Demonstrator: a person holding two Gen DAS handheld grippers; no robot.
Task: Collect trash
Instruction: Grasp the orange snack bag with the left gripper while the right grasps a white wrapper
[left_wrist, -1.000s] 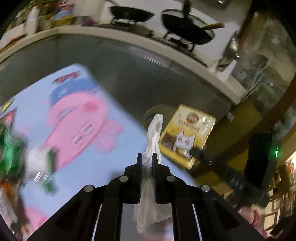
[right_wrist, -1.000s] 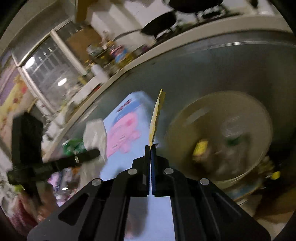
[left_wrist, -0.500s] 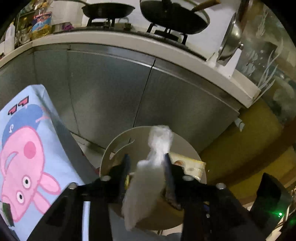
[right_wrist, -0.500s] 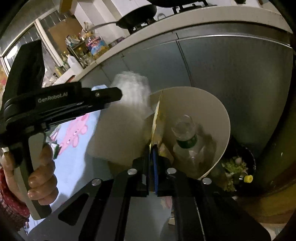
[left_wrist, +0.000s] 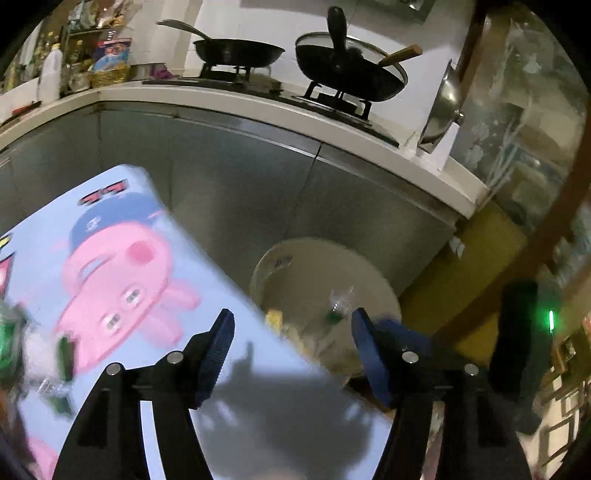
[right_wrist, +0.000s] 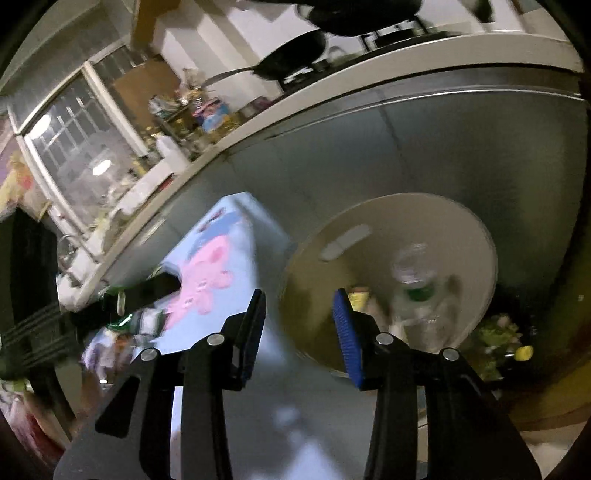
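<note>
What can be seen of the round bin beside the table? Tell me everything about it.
The bin is a round, cream-coloured tub that looks like plastic, open at the top, standing on the floor against the grey cabinet front, past the corner of the blue cartoon tablecloth. Its inner wall carries a small pale slot or label. Inside lie a clear plastic bottle with a green band, a yellow packet and pale scraps. Both views are blurred, so finer detail is unclear.

You have a round cream-coloured plastic trash bin standing open against the grey metal cabinet, just past the desk's edge. Inside it you can see a clear plastic bottle with a green label lying tilted, a yellow packet beside it, and pale crumpled scraps, all blurred.
</note>
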